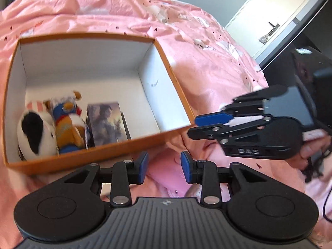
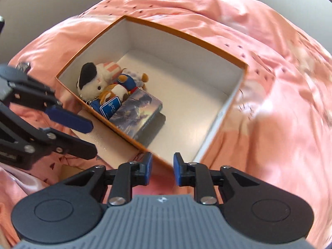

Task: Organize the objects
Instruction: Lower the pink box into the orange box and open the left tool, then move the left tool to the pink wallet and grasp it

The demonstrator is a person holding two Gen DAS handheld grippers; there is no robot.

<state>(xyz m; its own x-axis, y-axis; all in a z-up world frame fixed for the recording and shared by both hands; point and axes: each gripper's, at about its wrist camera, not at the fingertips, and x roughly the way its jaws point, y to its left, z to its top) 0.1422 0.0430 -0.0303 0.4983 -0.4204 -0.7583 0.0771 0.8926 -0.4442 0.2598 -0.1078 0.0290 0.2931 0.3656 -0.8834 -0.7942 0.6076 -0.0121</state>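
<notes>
Orange box [image 2: 143, 23], white inside, holds two plush toys [image 2: 97, 78] and a card pack [image 2: 141, 112] at frame centre-left; both the left gripper [image 1: 164, 167] and the right gripper [image 2: 162, 169] are parted, empty.

An open box [image 1: 170, 133] sits on a bed [image 1: 203, 66], filling the centre left of the left wrist view. Inside it, three things crowd the lower left corner: a round plush toy [image 1: 35, 133] furthest left, a second plush toy [image 1: 67, 126] touching it on the right, and a flat card pack [image 1: 105, 122] just right of that, lying on the box floor. The rest of the box floor is bare. In the right wrist view a flat lid [image 2: 108, 137] lies on the bed against the box's lower left wall. A door [image 1: 276, 14] stands in the upper right, behind the bed.
</notes>
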